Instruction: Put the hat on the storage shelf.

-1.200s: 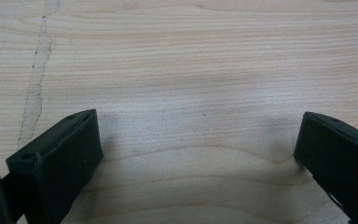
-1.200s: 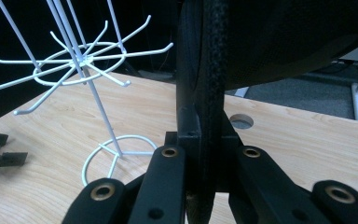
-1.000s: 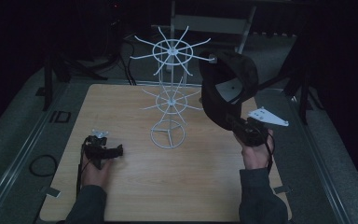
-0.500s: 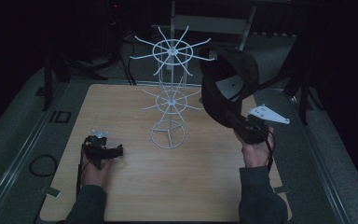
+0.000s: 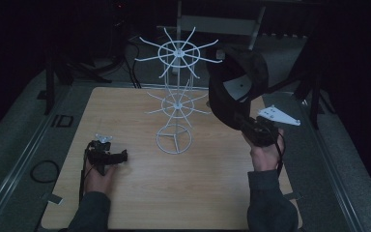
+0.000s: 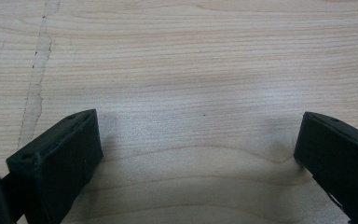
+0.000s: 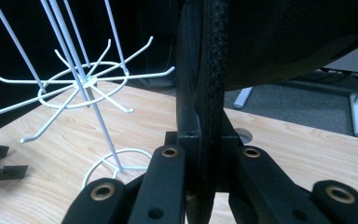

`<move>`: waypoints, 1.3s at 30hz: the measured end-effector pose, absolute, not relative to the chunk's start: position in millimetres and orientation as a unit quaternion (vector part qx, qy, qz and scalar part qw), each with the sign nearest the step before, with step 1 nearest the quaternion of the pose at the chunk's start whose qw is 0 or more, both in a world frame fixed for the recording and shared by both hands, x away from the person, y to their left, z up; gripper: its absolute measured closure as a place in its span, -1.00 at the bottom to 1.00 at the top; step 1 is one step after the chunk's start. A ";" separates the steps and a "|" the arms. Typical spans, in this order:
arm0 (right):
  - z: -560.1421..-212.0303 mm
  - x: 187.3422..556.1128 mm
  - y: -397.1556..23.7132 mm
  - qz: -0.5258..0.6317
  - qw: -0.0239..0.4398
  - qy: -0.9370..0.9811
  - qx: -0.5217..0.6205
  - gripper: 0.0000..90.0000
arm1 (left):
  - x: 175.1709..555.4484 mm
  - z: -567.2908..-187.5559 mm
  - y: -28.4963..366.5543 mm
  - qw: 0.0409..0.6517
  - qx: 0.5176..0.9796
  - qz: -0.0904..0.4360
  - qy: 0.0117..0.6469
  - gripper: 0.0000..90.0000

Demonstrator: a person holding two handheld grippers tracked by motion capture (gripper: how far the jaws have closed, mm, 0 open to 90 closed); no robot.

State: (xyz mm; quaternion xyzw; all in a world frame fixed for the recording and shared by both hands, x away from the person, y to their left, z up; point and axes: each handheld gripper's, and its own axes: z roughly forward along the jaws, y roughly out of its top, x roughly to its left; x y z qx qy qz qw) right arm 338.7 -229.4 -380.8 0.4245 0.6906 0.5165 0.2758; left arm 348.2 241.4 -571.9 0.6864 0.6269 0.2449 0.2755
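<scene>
Right claw (image 5: 244,123) clamped on brim of black cap (image 5: 236,84), raised just right of white wire rack (image 5: 176,96). Left claw (image 5: 118,157) apart, empty, low over wooden table (image 5: 140,193), well left of rack base.

A pale wooden table (image 5: 140,193) with rounded corners carries the things, its grain plain to see. A white wire rack (image 5: 176,104) stands on it by a ring base a little toward twelve o'clock of the middle. At about eight o'clock the left claw (image 5: 107,157) rests on the wood, its jaws set well apart.
</scene>
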 end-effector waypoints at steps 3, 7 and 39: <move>-379.7 339.0 -228.8 0.516 0.276 0.691 0.424 0.92 | 348.2 -571.9 241.4 0.275 0.686 0.245 0.627 -0.98; -378.3 339.3 -228.1 0.518 0.277 0.691 0.422 0.92 | 348.2 -571.9 241.4 0.275 0.686 0.245 0.627 -0.98; -364.6 338.9 -227.9 0.531 0.288 0.679 0.417 0.92 | 348.3 -571.8 241.4 0.275 0.686 0.245 0.627 -0.98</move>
